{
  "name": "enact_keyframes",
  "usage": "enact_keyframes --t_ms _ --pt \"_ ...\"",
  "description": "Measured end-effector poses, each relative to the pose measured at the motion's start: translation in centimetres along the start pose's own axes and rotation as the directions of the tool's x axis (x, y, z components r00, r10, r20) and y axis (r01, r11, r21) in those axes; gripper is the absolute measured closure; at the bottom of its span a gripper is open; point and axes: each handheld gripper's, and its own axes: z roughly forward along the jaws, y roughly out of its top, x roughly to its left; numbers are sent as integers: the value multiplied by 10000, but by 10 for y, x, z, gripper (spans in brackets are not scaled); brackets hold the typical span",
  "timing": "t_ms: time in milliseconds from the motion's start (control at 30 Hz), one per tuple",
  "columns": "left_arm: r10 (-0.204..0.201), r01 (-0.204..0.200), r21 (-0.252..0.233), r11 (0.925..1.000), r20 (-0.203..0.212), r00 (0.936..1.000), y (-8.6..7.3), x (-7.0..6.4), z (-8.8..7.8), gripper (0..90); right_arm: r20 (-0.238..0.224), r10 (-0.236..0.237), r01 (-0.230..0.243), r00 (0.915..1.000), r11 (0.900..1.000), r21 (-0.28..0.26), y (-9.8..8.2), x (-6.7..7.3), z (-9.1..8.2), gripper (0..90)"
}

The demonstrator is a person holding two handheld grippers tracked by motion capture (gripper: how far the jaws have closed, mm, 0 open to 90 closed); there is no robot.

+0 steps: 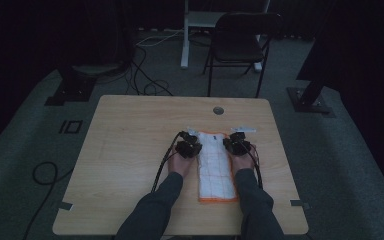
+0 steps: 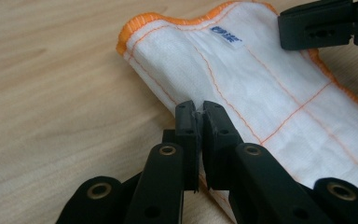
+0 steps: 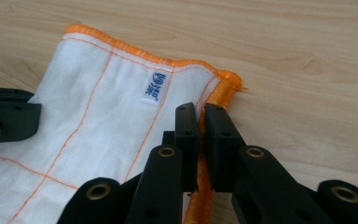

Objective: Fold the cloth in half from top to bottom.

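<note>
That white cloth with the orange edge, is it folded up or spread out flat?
Folded into a long strip. The cloth lies narrow on the table, and the left gripper pinches a rounded fold along one side.

One small white sewn-in label (image 3: pixel 155 87) with blue print sits on the white cloth with orange hem (image 3: pixel 98 116), just inside the far edge seam. In the right gripper view it shows blue characters stacked in a short column, looks like Chinese script, too blurred to read for sure. In the left gripper view the same label (image 2: pixel 226 37) shows as a blue smudge, not legible. In the high view the cloth (image 1: pixel 215 165) is too small for any print to be made out.
</note>
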Motion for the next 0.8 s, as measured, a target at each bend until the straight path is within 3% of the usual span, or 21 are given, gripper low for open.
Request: enact_keyframes --t_ms 333,800 --pt "460 -453 -682 9966 77 9989 7 -7 -19 863 -172 -255 246 9995 9984 -517 5 -2 -19 845" --pt "860 -793 -1506 9854 386 9955 -11 -21 -48 859 -583 -646 575 9962 9917 -1151 -11 6 -51 844"
